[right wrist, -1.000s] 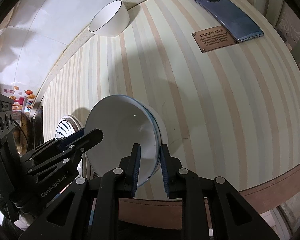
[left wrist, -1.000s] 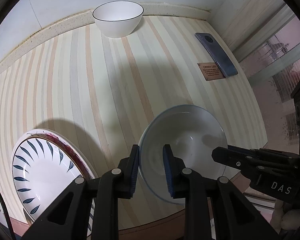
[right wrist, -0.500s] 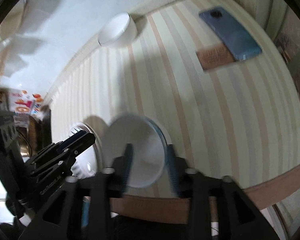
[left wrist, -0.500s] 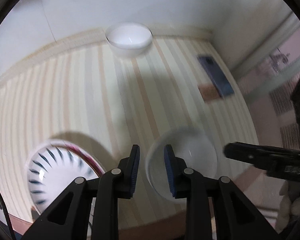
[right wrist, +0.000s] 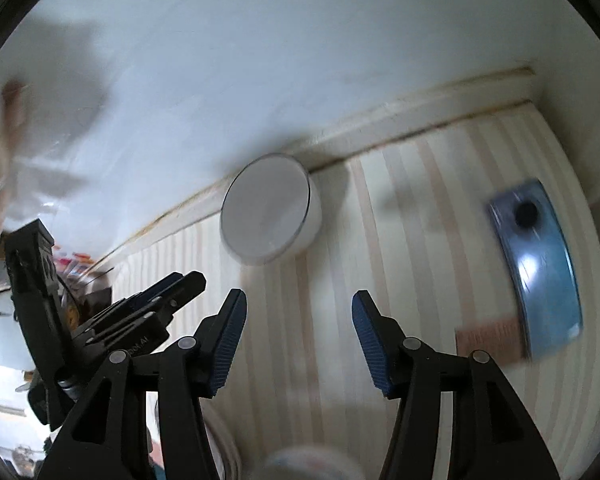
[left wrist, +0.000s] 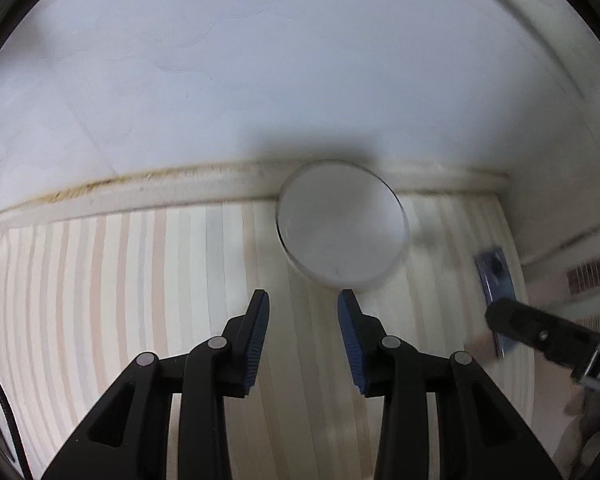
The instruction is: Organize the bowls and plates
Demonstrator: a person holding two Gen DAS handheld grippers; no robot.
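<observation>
one white bowl (left wrist: 342, 226) stands far back on the striped tabletop (left wrist: 140, 280), against the wall. one blue phone (right wrist: 538, 264) lies at the right, with one small brown plaque (right wrist: 488, 338) just beside its near end. two grippers: the left gripper (left wrist: 303, 300) and the right gripper (right wrist: 298, 300). at the near edge in the right wrist view, one blurred rim of a dish (right wrist: 312, 464), too unclear to tell plate from bowl.

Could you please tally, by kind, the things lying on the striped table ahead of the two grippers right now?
Bowls: 1, the white bowl by the wall.
Phones: 1, the blue phone.
Plaques: 1, the brown plaque, blurred, beside the phone.
Total: 3.
</observation>
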